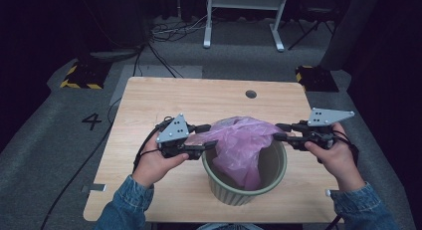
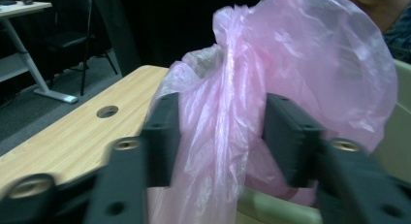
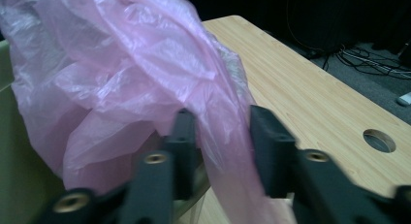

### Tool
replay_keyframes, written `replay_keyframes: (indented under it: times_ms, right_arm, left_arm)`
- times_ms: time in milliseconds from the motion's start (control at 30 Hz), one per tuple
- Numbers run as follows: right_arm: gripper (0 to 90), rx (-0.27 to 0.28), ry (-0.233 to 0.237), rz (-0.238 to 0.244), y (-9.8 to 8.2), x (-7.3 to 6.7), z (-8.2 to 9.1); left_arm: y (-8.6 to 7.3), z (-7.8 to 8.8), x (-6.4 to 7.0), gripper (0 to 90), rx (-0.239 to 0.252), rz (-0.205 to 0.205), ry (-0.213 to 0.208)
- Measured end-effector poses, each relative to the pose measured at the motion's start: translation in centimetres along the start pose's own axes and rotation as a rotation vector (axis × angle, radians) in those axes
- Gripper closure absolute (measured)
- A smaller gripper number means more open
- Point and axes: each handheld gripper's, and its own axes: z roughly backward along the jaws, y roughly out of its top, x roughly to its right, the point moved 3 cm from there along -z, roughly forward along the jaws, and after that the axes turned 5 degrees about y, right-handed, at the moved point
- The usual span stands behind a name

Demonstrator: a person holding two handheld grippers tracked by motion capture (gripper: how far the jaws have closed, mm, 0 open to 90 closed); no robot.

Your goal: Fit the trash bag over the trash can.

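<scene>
- Left gripper (image 1: 208, 137): at the left rim of the ribbed green bin (image 1: 244, 190), jaws partly closed around a fold of the pink plastic bag (image 1: 241, 140). In the left gripper view the film (image 2: 218, 136) hangs between my jaws, against the left one with a gap at the right. Not clamped yet, I'd say.
- Bag: bunched in the bin mouth, lower part inside, top ballooned above the rim. Not spread or cuffed over the rim on any side.
- Right gripper (image 1: 281, 132): at the right rim, jaws narrowed on the bag's other edge. Right gripper view shows the film (image 3: 223, 136) running through the gap; it looks loose, so I read no firm pinch.
- Done: both grippers placed on opposite edges of the bag.
- Left: close fully, pull edges apart, fold them over the rim.
- Bin sits near the front edge of the wooden table (image 1: 164, 95).
</scene>
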Motion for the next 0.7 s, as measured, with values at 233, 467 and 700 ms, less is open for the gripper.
replay_keyframes:
  times_ms: [233, 467, 700]
  right_arm:
    - [83.3, 0.003, 0.007, 0.038, -0.3, -0.9, 1.1]
    - [88.2, 0.013, 0.009, 0.043, -1.1, -1.2, 2.7]
    - [89.8, 0.025, -0.031, 0.060, -1.2, -1.6, 4.3]
  left_arm:
    - [0.0, 1.1, -0.2, 89.6, 0.021, 0.010, 0.000]
    - [-0.5, 2.4, -0.9, 89.3, 0.049, 0.002, 0.022]
    - [-1.3, 2.6, -0.7, 65.9, -0.013, -0.039, 0.051]
